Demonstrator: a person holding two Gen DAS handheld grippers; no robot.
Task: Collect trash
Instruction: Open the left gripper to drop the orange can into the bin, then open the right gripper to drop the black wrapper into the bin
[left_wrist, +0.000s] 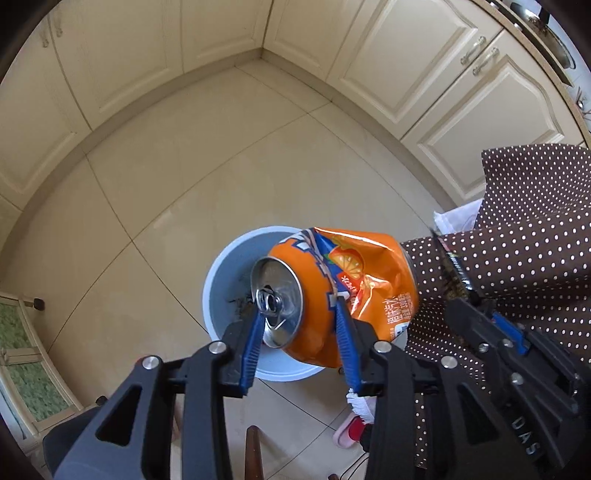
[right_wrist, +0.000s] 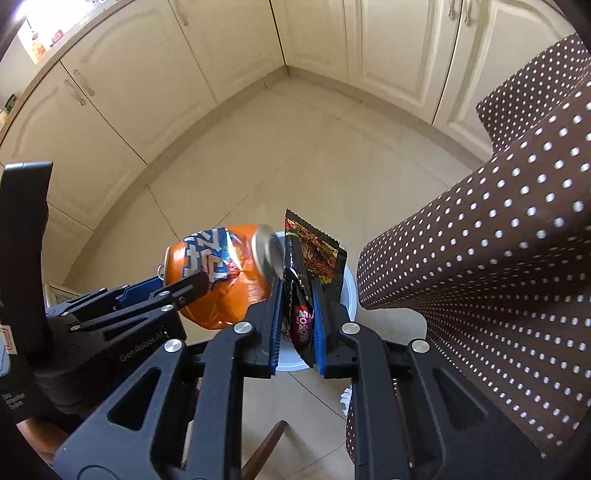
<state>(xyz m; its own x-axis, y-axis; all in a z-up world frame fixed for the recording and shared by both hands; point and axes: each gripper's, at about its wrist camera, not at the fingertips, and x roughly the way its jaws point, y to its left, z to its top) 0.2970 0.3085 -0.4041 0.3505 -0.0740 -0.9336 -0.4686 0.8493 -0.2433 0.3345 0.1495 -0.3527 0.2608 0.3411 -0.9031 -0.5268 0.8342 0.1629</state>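
My left gripper (left_wrist: 299, 314) is shut on a crushed orange soda can (left_wrist: 354, 280) and holds it above a white round trash bin (left_wrist: 221, 273) on the floor. The can also shows in the right wrist view (right_wrist: 221, 280), with the left gripper (right_wrist: 199, 284) on it. My right gripper (right_wrist: 297, 291) is shut on a black and red snack wrapper (right_wrist: 314, 254), held over the bin (right_wrist: 349, 291) beside the can. In the left wrist view the wrapper (left_wrist: 456, 269) is seen edge-on, with the right gripper (left_wrist: 469, 306) below it.
A brown white-dotted tablecloth (right_wrist: 498, 258) hangs at the right, close to both grippers; it also shows in the left wrist view (left_wrist: 535, 229). Cream cabinets (left_wrist: 424, 74) line the tiled floor's (left_wrist: 184, 166) far sides. A wooden chair part (right_wrist: 266, 450) and a slipper (left_wrist: 351, 432) lie below.
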